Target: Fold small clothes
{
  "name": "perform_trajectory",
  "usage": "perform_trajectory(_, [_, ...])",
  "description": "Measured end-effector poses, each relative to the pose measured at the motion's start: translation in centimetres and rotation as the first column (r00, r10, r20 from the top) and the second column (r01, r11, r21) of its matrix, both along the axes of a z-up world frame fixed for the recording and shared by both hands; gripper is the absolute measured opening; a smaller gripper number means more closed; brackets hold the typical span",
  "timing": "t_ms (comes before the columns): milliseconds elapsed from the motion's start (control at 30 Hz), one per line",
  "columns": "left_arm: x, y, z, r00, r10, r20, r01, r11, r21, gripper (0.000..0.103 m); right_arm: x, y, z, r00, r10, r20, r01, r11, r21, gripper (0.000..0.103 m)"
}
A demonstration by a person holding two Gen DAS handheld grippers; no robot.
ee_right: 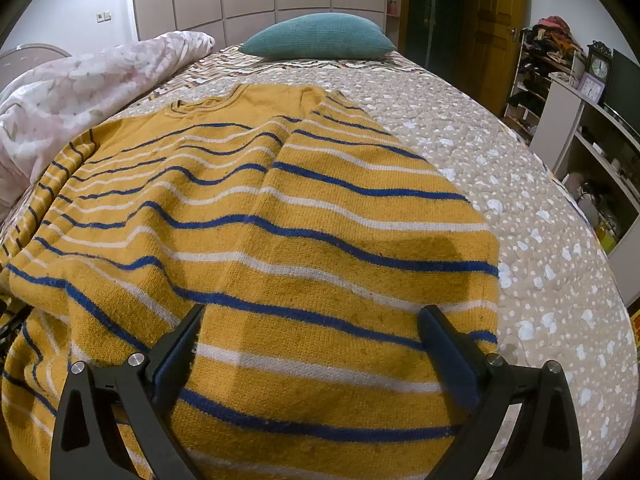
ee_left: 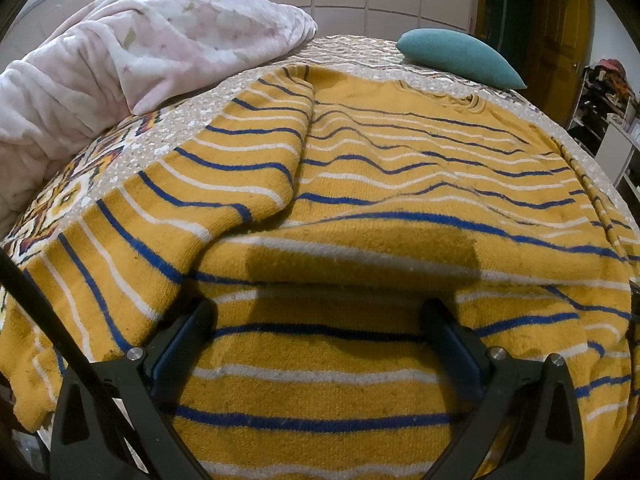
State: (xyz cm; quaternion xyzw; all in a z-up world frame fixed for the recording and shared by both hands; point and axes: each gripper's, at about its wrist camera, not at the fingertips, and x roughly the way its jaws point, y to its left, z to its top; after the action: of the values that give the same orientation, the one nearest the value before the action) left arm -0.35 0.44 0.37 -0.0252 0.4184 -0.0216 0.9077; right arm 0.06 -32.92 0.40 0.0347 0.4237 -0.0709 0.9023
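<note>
A mustard-yellow knit sweater [ee_left: 360, 168] with blue and white stripes lies spread on the bed, neckline away from me. Its left sleeve [ee_left: 224, 168] is folded in over the body. In the right wrist view the same sweater [ee_right: 248, 216] shows its right sleeve [ee_right: 360, 184] folded inward, its edge along the bedspread. My left gripper [ee_left: 318, 312] hovers open just above the hem area, nothing between its fingers. My right gripper [ee_right: 312, 320] is also open over the sweater's lower right part, its right finger [ee_right: 448, 344] close to the sweater's edge.
A patterned beige bedspread [ee_right: 520, 184] covers the bed. A pink floral blanket [ee_left: 120, 60] is heaped at the left, a teal pillow [ee_right: 320, 36] lies at the head. Shelves and a clock [ee_right: 598, 68] stand to the right, wardrobe doors behind.
</note>
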Motion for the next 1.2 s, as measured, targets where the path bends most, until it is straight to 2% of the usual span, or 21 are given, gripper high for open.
perform_trajectory(100, [-0.2,0.1,0.1,1.000,-0.001,0.020,0.002,0.999,-0.035,0.103,-0.1,0.0,0.0,1.000,-0.001,0.003,0.001,1.000,0.001,0.103])
perform_trajectory(300, [-0.2,0.2,0.0,1.000,-0.003,0.007,0.003,1.000,-0.006,0.103,-0.2,0.3,0.0,1.000,-0.001,0.002,0.001,1.000,-0.002,0.103])
perform_trajectory(800, [-0.2,0.2,0.1,1.000,-0.003,0.002,0.003,1.000,-0.016,0.103,-0.6,0.2,0.1,1.000,-0.002,0.015,0.002,1.000,0.009,0.103])
perform_trajectory(1067, [-0.3,0.3,0.5,1.000,0.001,0.028,-0.001,1.000,-0.022,0.103,-1.2,0.5,0.4,0.999,-0.024,0.026,0.025,0.999,-0.028,0.103])
perform_trajectory(1200, [-0.6,0.2,0.4,1.000,0.002,0.012,-0.002,1.000,-0.022,0.103,-1.1,0.5,0.3,1.000,-0.024,0.020,0.024,0.999,-0.026,0.103])
